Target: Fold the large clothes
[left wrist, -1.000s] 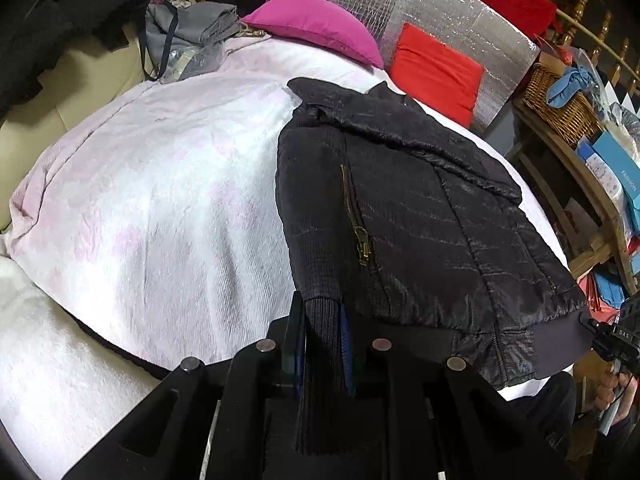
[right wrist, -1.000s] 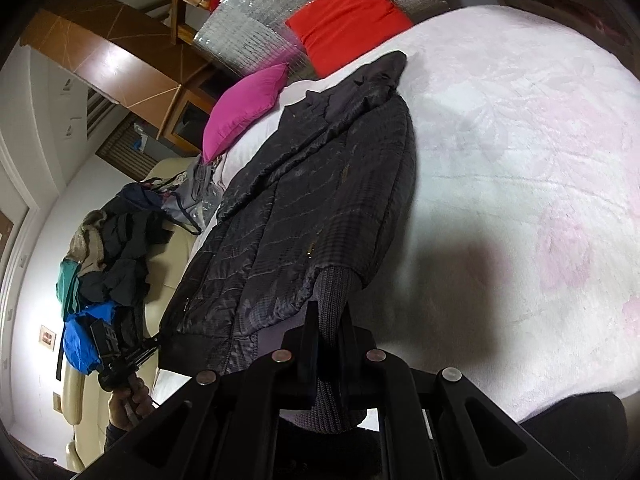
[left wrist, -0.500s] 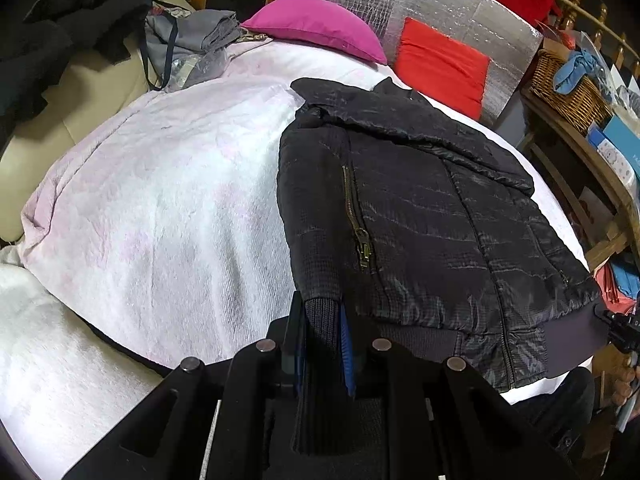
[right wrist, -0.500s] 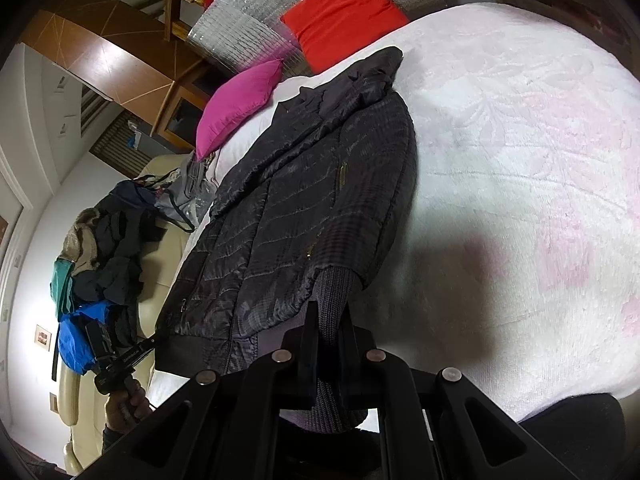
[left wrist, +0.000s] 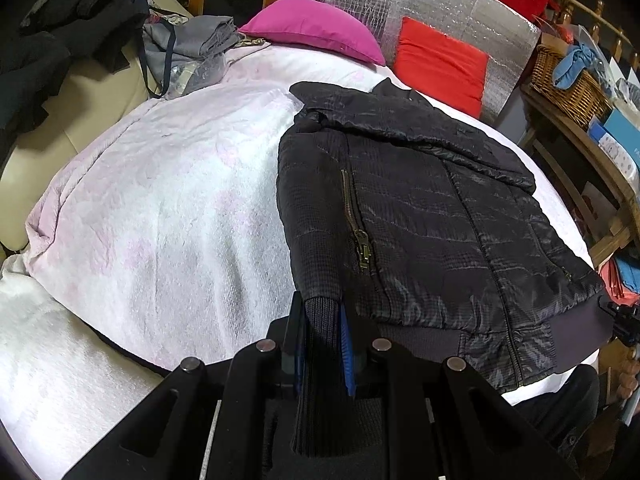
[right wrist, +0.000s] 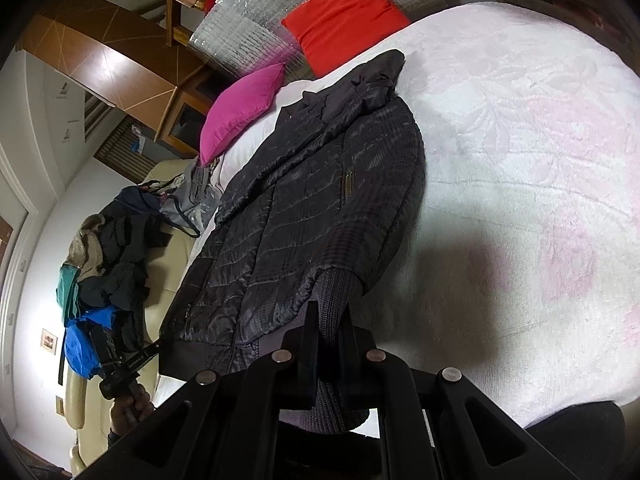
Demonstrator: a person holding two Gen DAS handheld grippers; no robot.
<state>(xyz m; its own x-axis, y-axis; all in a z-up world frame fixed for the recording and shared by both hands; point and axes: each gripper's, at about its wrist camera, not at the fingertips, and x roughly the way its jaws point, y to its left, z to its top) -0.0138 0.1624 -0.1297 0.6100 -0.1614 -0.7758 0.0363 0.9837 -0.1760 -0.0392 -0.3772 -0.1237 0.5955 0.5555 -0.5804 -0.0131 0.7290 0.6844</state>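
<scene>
A black quilted jacket (left wrist: 420,216) lies flat on the white and pink bedspread (left wrist: 160,208), collar toward the pillows, a brass zip on the sleeve that is folded along its side. My left gripper (left wrist: 322,312) is shut on that sleeve's ribbed knit cuff (left wrist: 320,360) at the near hem. In the right wrist view the same jacket (right wrist: 300,220) runs slantwise, and my right gripper (right wrist: 330,316) is shut on the other sleeve's ribbed cuff (right wrist: 334,292). Each view shows the other gripper at the far hem corner: the right one (left wrist: 624,320), the left one (right wrist: 120,360) in a hand.
A magenta pillow (left wrist: 316,28), a red cushion (left wrist: 440,60) and a silver foil panel (left wrist: 440,4) stand at the head of the bed. Piled clothes (left wrist: 60,28) cover a cream sofa on the left. A wicker basket (left wrist: 572,80) sits on wooden shelves at the right.
My left gripper has tipped slightly, so its view takes in more of the cabinet behind the pillows. Both cuffs stay gripped and the jacket has not shifted. The right gripper has kept still.
</scene>
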